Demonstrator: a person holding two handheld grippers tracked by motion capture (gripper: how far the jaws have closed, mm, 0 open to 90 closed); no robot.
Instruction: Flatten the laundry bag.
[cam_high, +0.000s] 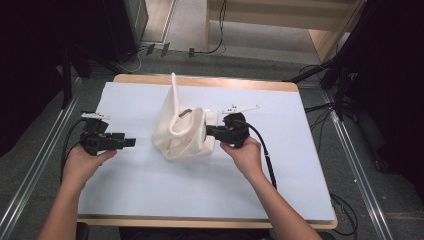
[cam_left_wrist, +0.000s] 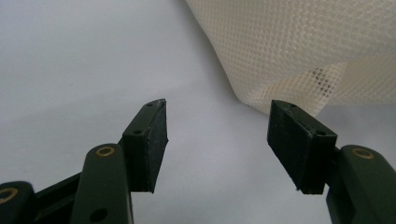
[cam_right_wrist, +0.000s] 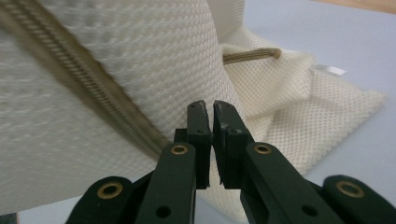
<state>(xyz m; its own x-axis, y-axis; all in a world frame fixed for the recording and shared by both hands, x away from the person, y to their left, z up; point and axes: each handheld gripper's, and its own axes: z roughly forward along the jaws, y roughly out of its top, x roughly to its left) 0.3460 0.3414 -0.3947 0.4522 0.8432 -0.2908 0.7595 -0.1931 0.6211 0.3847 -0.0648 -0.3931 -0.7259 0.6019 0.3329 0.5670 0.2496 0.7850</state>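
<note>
While our right gripper has its jaws pressed together on the cream mesh bag — fabric pinched by the zipper — our left gripper waits with jaws wide apart, just short of the bag's corner. We've got the bag mid-table on the pale blue mat, strap up.

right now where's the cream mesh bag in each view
High view: the cream mesh bag sits mid-table, against the right gripper.
Left gripper view: upper right, its corner hanging beyond the open fingers.
Right gripper view: across the left and centre, behind the closed fingers.
Shared landmark: the pale blue table cover, bare around the bag in all three.
</note>
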